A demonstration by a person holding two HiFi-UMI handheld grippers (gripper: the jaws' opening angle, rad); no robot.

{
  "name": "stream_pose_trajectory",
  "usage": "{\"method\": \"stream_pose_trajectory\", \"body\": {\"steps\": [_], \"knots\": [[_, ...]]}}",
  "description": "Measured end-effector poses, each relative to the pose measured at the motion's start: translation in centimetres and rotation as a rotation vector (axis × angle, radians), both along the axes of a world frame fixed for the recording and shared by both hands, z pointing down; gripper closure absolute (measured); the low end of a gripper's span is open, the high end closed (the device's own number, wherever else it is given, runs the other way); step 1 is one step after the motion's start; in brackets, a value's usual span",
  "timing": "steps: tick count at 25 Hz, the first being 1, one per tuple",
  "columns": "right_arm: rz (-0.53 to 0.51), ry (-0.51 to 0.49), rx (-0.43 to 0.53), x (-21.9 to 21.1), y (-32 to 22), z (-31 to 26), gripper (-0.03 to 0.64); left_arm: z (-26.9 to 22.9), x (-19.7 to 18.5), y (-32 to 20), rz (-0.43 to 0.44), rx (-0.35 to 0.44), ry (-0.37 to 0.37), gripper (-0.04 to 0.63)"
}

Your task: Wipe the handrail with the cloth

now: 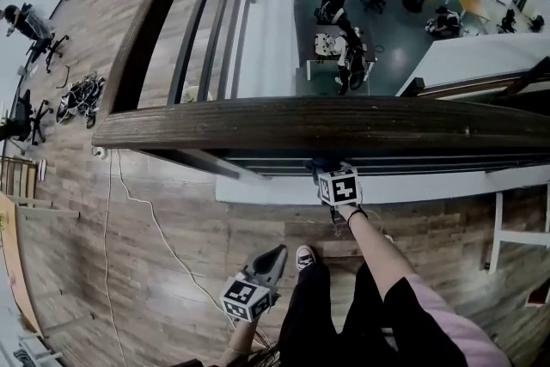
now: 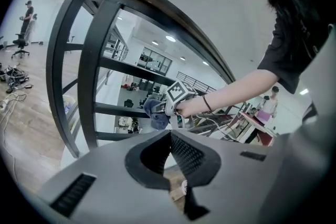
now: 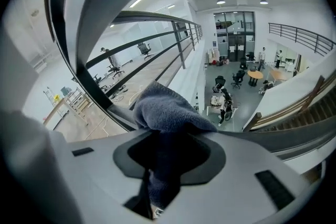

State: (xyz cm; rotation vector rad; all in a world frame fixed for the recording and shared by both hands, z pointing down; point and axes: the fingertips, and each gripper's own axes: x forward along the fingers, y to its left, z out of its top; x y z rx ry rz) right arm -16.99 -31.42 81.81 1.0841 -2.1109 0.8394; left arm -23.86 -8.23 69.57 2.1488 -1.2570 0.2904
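- Between the jaws of the right gripper (image 1: 325, 168): the blue-grey terry cloth (image 3: 167, 113), clamped tight around its middle. A soft wad bulges past the tips.
- Looks light, floppy and a bit grippy, so I reckon it'll squash onto the rail nicely. Best held close behind the wad, or it'll flop.
- Just above those jaws runs the wooden handrail (image 1: 326, 125). Can't tell if the cloth touches it.
- Left gripper (image 1: 273, 258) hangs low, well apart, jaws together on nothing.

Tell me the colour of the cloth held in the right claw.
Blue-grey; the cloth shows best in the right gripper view.
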Motion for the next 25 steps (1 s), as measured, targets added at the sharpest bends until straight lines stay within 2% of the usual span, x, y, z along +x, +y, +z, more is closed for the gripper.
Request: {"method": "stream_pose_trajectory", "body": {"steps": [9,13,25], "knots": [[0.095,-0.004,0.026,18.5,-2.1,0.3,0.514,0.5,15.2,-1.6,0.095,-0.034,0.002,0.594],[0.139,-0.003,0.041,27.3,-3.1,0.0,0.514,0.2,22.9,-3.3,0.145,-0.021,0.003,0.594],[0.344,0.027,0.067,54.9,-6.0,1.0,0.514,0.5,44.4,-7.5,0.325,-0.026,0.036,0.594]]}}
